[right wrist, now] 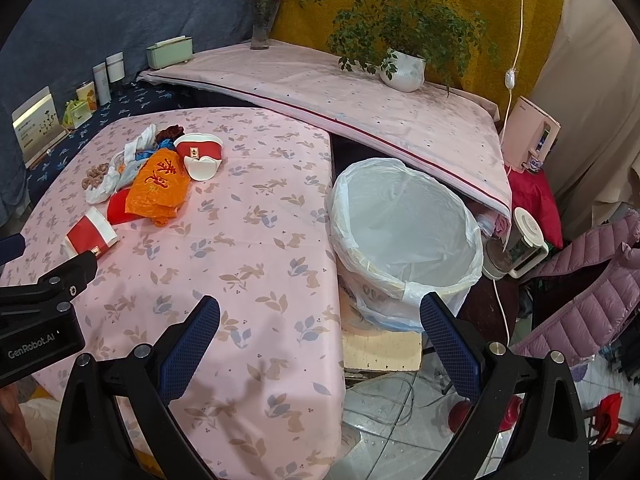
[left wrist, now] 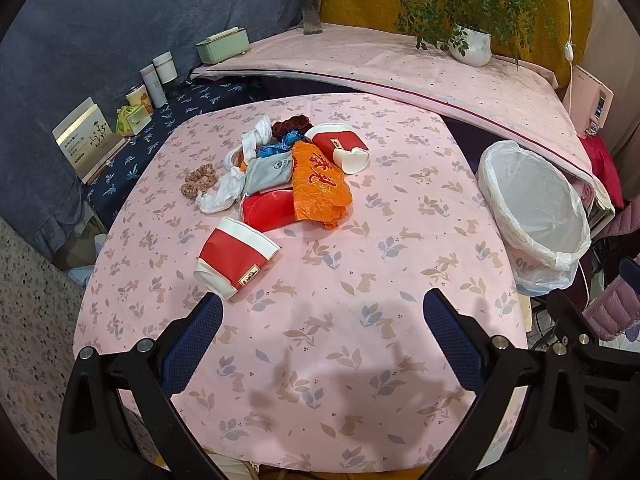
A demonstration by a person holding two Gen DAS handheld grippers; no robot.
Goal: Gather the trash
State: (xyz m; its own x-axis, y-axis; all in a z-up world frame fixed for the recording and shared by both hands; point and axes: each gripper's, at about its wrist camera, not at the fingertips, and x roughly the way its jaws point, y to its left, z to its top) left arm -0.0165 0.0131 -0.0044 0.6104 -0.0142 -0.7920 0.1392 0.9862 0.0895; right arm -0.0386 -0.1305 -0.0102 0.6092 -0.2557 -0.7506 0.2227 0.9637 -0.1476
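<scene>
The trash sits heaped toward the far left of the counter, while the bin, lined with a white bag, stands off the counter's right edge and lower than its top, so each piece can be carried sideways and dropped in. In the heap, 1 red-and-white cup lies on its side nearest the left gripper, apart from the rest; behind it an orange bag drapes over a red piece, with a 2nd cup tipped over at the back beside white tissue and a grey pouch. A scrunchie lies at the heap's left edge; whether it counts as trash is unclear. The left gripper hovers low over bare cloth, aimed at the heap, its fingers spread wide and holding nothing, the near cup just beyond the left fingertip. The right gripper hangs over the counter's right edge, pointed toward the bin, fingers likewise wide apart and empty. Nothing appears to be in the bin yet, so the task looks barely begun.
</scene>
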